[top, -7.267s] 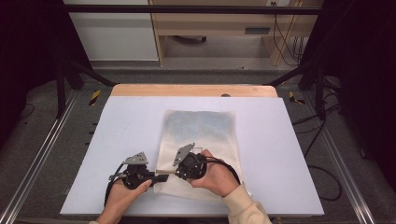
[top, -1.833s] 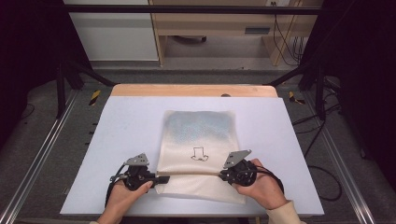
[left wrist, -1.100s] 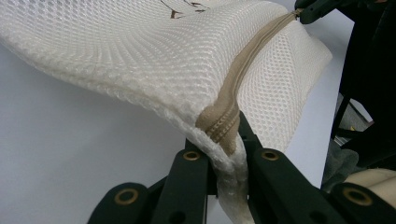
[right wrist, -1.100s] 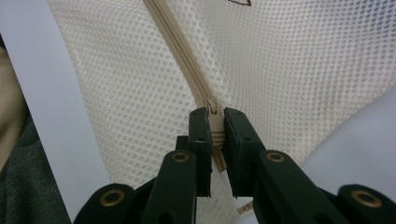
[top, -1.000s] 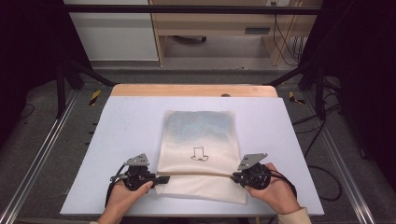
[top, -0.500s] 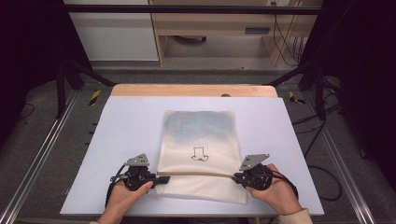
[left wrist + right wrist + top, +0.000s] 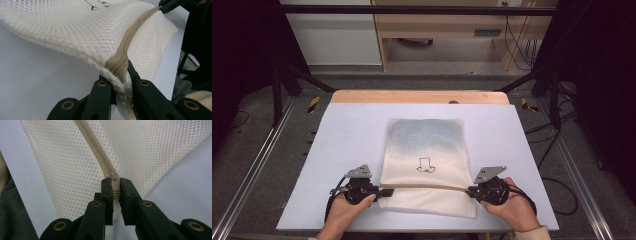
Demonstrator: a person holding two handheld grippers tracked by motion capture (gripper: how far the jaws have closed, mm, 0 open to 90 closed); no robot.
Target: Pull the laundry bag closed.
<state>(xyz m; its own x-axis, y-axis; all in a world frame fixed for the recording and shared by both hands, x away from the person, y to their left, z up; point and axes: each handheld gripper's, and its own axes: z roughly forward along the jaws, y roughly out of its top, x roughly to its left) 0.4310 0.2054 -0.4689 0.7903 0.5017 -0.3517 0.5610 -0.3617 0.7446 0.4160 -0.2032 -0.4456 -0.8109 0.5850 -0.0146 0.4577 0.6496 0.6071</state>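
A white mesh bag [image 7: 427, 142] lies flat on the white tabletop [image 7: 342, 145], with a small dark print [image 7: 426, 165] on it and a tan zipper [image 7: 427, 185] across its near end. My left gripper [image 7: 384, 192] is shut on the bag's left edge, where the zipper ends [image 7: 117, 66]. Its jaws pinch the mesh, shown in the left gripper view [image 7: 121, 75]. My right gripper [image 7: 469, 190] is shut on the zipper pull [image 7: 115, 185] at the bag's right edge, seen close in the right gripper view [image 7: 113, 187]. The zipper line [image 7: 96, 147] runs taut between the two.
A wooden strip [image 7: 419, 96] borders the table's far side. Metal rails [image 7: 257, 165] run along both sides, and cables [image 7: 557, 185] lie on the floor at the right. Bare tabletop stretches left, right and beyond the bag.
My right gripper has travelled from beside the left gripper rightwards along the zipper to the bag's right edge, and has hardly moved over the last second. The left gripper stayed put.
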